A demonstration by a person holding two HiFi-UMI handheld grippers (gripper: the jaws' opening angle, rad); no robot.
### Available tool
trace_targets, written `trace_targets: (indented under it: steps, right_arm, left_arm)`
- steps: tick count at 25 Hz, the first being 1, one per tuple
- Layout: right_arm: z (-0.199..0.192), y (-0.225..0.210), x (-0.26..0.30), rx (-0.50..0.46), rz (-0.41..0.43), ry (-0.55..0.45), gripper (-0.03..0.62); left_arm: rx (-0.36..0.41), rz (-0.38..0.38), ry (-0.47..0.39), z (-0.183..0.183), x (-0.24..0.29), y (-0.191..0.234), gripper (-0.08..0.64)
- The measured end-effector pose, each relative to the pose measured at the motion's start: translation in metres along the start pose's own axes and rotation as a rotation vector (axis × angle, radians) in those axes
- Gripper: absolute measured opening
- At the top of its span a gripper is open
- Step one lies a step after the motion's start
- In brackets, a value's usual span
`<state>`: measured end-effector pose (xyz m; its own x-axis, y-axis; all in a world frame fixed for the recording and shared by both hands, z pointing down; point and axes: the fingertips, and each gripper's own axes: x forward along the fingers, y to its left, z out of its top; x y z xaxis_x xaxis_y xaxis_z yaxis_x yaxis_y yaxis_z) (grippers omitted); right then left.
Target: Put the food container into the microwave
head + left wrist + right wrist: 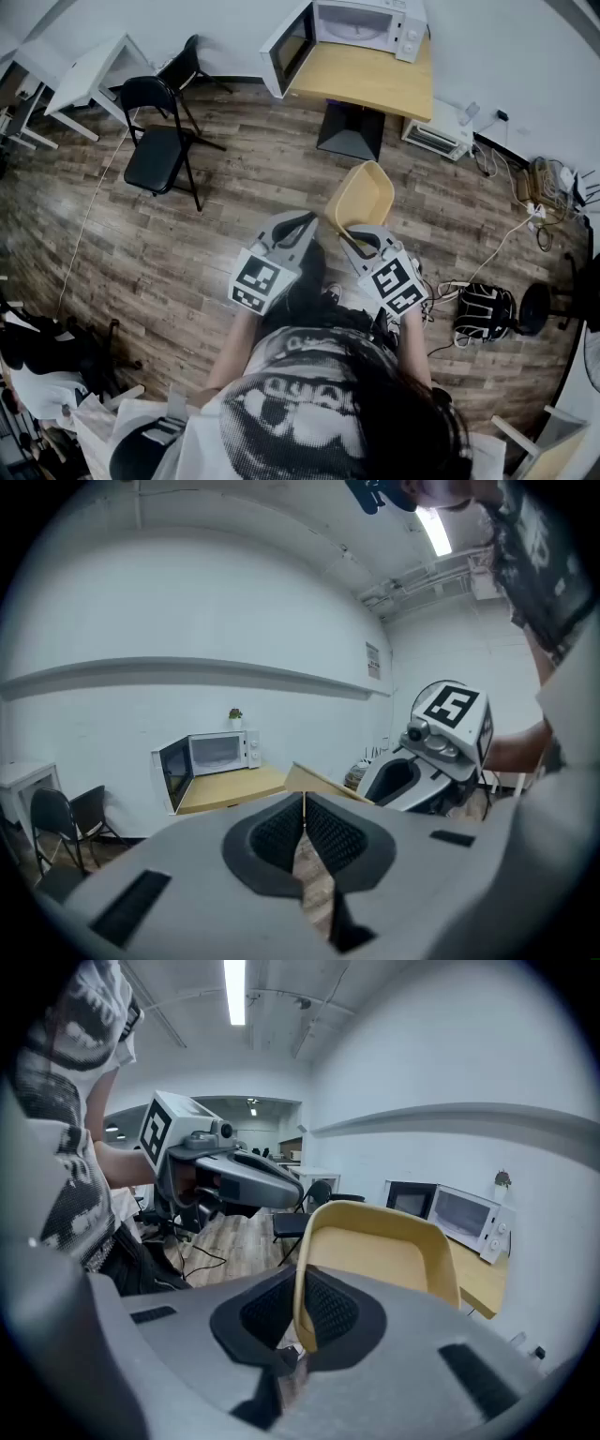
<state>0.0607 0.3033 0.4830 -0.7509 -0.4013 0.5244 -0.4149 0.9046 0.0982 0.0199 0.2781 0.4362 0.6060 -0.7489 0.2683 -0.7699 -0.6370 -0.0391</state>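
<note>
Food container (361, 199): held at rim in right gripper (354, 240) jaws, above floor. Left gripper (302, 223): jaws pressed together, empty. Microwave (361, 23) on counter (370, 80): door open, well apart. Insertion not yet done.

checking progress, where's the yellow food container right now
Head view centre: the yellow plastic food container hangs over the wood floor, rim pinched in the right gripper's claw, short of the open white microwave.
</note>
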Motion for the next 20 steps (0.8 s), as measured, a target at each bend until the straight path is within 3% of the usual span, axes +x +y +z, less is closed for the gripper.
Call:
trace_targets:
  steps: [14, 20]
  right_arm:
    - [-0.019, -0.017, -0.02, 0.039, -0.037, -0.025, 0.023]
    - [-0.016, -0.023, -0.012, 0.053, -0.029, -0.041, 0.023]
  left_arm:
    - [0.026, -0.011, 0.03, 0.003, 0.013, -0.026, 0.006]
    - [0.03, 0.013, 0.06, 0.0, 0.007, -0.016, 0.006]
